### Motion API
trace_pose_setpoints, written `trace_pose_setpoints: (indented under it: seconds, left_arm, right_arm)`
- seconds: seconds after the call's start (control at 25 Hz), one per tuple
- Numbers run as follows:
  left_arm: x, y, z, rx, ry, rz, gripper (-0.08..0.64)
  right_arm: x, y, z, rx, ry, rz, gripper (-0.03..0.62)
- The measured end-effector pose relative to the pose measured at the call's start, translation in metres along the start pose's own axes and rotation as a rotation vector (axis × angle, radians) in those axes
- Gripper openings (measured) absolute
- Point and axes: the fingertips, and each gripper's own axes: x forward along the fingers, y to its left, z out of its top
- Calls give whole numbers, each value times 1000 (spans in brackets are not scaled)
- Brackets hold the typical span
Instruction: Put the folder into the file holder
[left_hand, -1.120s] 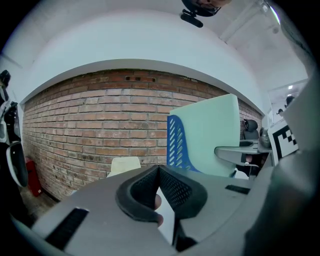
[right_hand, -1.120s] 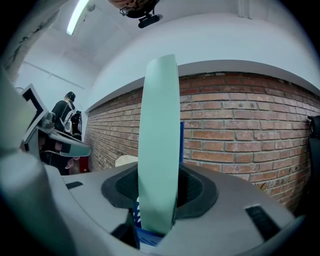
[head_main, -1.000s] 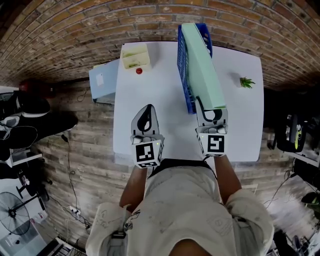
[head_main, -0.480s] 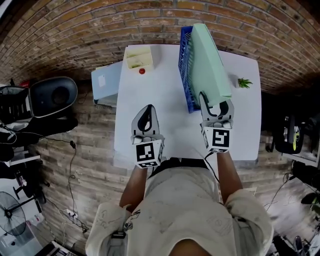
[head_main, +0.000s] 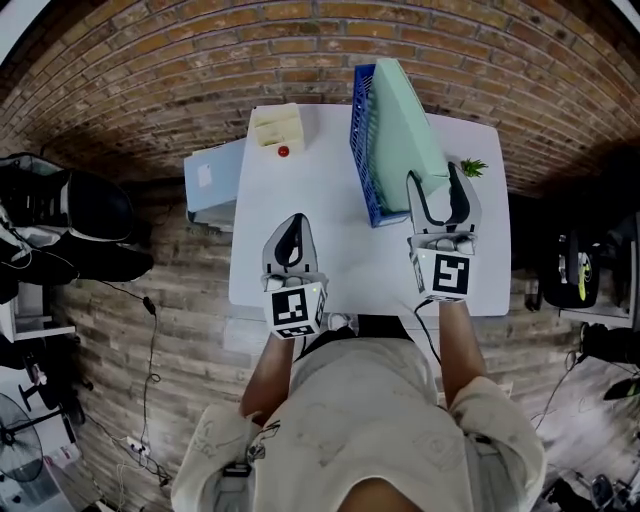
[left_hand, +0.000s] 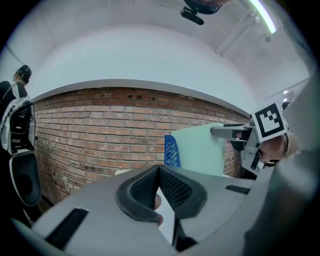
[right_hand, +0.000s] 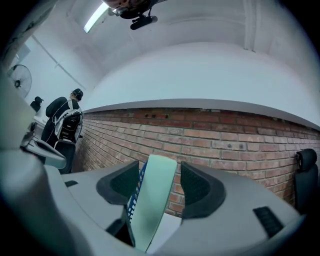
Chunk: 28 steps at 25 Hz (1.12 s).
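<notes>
Since a second ago the right gripper (head_main: 434, 180) has lifted off the near end of the folder (head_main: 400, 120) and its jaws have just been opening. They now stand wide, with the folder's edge between them but untouched. The left gripper (head_main: 293, 222) hangs over the white tabletop (head_main: 300, 190), jaws closed on nothing. The mint-green folder stands on edge in the blue file holder (head_main: 362, 150), leaning right. It looks stiff, thick and fairly light, with a smooth cover that might slip, so I would pinch the near upright edge. I count one folder, one holder, one cream box (head_main: 277, 128), one red knob (head_main: 283, 151), one green sprig (head_main: 472, 167) and two grippers.
</notes>
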Motion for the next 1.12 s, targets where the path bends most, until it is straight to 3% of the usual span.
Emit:
trace_pose_setpoints:
  seconds: [0.32,0.52,0.84,1.12]
  left_arm:
    - [-24,2,15,1,-46,11,12]
    - [-39,4,16,4,-60,28,12]
    - [-57,8,16,13,-69,47,12]
    - [-71,9,7,34,-60,60,12]
  right_arm:
    - [-25,4,52,-24,-114,-14,279]
    - [-42,10,58,-22,-127,-11,279]
    - [-72,27,41,11,-80,14,278]
    - [-94,46,-11,30,50,61,278]
